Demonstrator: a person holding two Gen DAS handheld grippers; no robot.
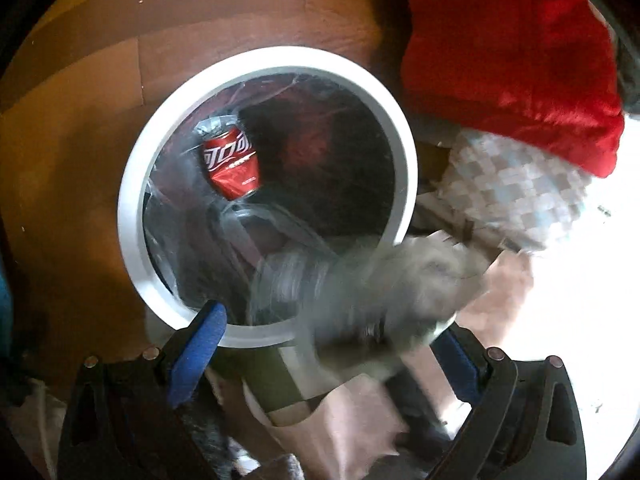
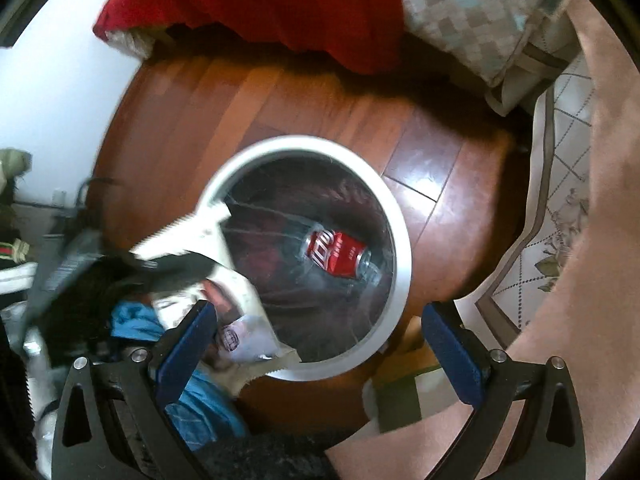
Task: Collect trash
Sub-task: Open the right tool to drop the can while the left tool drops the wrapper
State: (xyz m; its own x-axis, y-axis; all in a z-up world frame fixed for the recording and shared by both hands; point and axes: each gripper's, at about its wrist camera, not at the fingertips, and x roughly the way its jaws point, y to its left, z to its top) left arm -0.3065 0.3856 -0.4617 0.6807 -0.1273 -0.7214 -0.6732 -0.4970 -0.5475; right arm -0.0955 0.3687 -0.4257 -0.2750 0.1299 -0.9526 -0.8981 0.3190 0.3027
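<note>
A round white trash bin (image 1: 132,184) lined with a clear bag stands on the wood floor; it also shows in the right wrist view (image 2: 400,248). A red cola can (image 1: 232,164) lies inside it, seen too in the right wrist view (image 2: 338,254). My left gripper (image 1: 332,336) is open above the bin's near rim. A blurred grey-white wrapper (image 1: 384,288) is in the air between its fingers, apart from both pads. In the right wrist view the same white serrated wrapper (image 2: 224,276) hangs over the bin's left rim. My right gripper (image 2: 320,320) is open and empty over the bin.
A red cushion (image 1: 516,52) and a checked pillow (image 1: 512,188) lie beside the bin; both appear in the right wrist view, cushion (image 2: 256,0), pillow (image 2: 468,12). A patterned rug (image 2: 560,208) lies to the right. Blue cloth (image 2: 200,400) and dark clutter lie left.
</note>
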